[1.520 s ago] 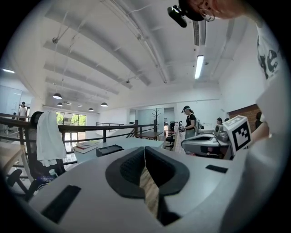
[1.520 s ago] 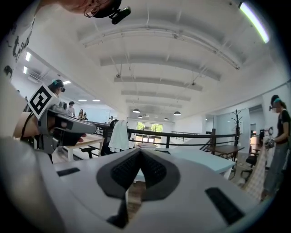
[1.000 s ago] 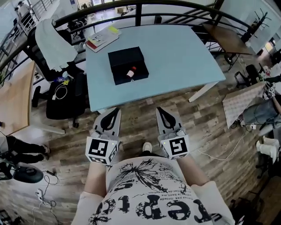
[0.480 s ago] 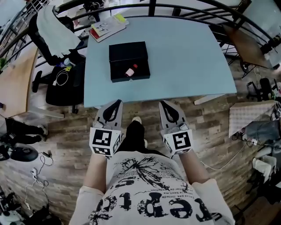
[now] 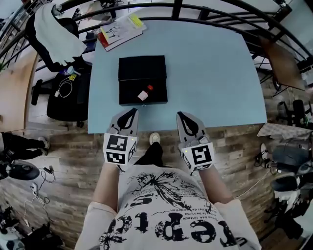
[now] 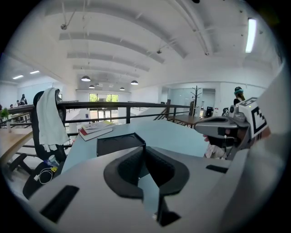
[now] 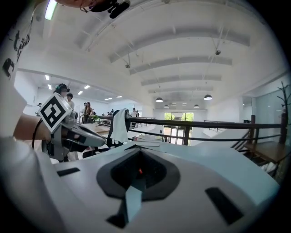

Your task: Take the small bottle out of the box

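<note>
A black open box (image 5: 143, 73) lies on the light blue table (image 5: 215, 73), left of centre. Inside it, at its near side, lies the small bottle (image 5: 145, 93) with a red cap. My left gripper (image 5: 130, 113) hovers at the table's near edge, just in front of the box, jaws together and empty. My right gripper (image 5: 184, 116) is level with it, further right, also shut and empty. The left gripper view shows the box (image 6: 119, 144) beyond its jaws. In the right gripper view a spot of the red cap (image 7: 140, 171) shows through the jaws' hollow.
Books (image 5: 120, 31) lie at the table's far left corner. A chair draped with a white cloth (image 5: 56, 34) and another black chair (image 5: 68, 97) stand left of the table. A dark railing (image 5: 176, 7) runs behind it. The floor is wood planks.
The person has stepped up to the table. Both grippers have come forward from over the floor to the table's near edge, still shut.
</note>
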